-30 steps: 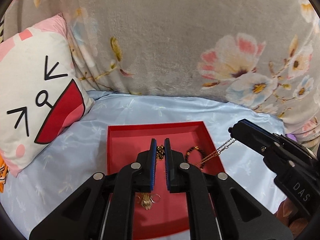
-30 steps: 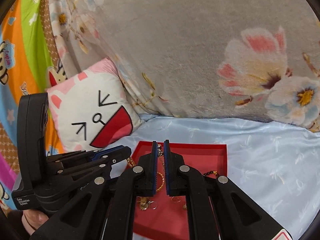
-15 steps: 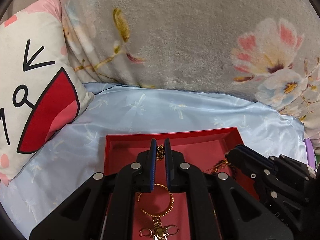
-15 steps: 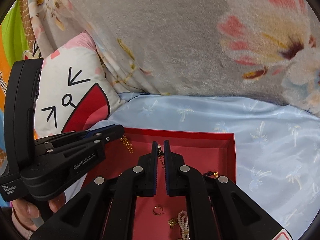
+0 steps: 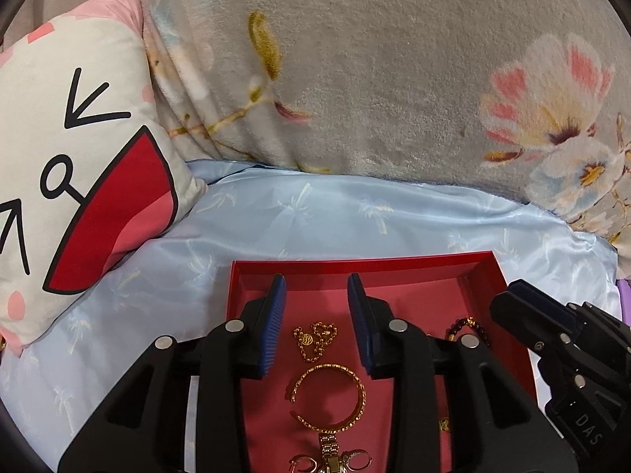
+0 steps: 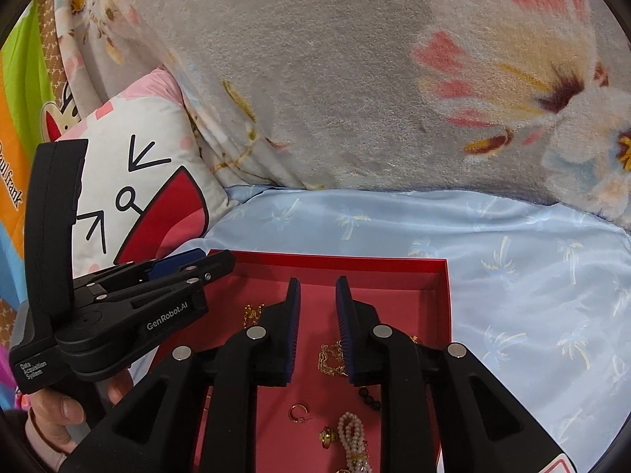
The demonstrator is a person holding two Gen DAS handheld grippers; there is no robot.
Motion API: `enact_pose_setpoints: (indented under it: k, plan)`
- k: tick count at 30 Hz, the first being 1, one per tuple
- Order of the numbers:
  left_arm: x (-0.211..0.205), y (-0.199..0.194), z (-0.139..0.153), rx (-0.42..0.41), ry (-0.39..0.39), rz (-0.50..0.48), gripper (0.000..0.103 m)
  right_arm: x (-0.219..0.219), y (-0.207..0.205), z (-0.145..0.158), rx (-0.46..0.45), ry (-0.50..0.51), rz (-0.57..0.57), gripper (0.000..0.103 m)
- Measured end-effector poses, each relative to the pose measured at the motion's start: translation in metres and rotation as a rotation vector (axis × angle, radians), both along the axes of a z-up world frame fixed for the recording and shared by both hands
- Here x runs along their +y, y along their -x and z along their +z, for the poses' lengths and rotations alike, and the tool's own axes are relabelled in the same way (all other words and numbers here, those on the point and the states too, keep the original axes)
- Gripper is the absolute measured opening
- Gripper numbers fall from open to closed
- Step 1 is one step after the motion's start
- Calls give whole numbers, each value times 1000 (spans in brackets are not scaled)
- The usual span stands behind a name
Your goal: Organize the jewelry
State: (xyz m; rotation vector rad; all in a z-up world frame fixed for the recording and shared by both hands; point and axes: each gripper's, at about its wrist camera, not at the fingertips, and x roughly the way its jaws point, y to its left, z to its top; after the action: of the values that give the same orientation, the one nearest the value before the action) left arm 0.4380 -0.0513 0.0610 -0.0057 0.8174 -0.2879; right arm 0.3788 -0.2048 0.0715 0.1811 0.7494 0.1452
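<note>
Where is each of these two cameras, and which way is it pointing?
Left wrist: sits on the left gripper, looking down along its opening fingers at the red tray; the right gripper shows at the right.
Right wrist: sits on the right gripper, fingers also opening, above the same tray; the left gripper and a hand show at the left.
Shared: tray, jewelry, blue sheet, cartoon pillow.

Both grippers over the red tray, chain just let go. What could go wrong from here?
1. Gold chain lies bunched against the open bangle; a regrasp may snag both.
2. Left gripper and right gripper, jaws opening and empty, crowd the red tray; they could collide.
3. Small hoop earring sits loose by the pearl strand.
</note>
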Motion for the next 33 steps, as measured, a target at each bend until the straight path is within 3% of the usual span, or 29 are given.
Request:
enact_pose_setpoints:
  k: [13,18,23,33]
  plan:
    - [6,45,13,-3,-8,-5,33,4,39,6,20,2,1,19]
    - [12,75,22,-3,-10,11,35,8,72,14,8,-1,-10,32]
    - [16,113,33,-30,-25,28,45,13,108,18,-5,6,-26,36]
    - [17,190,34,-50,-53,30,45,24,179,15,-16,5,-72,41]
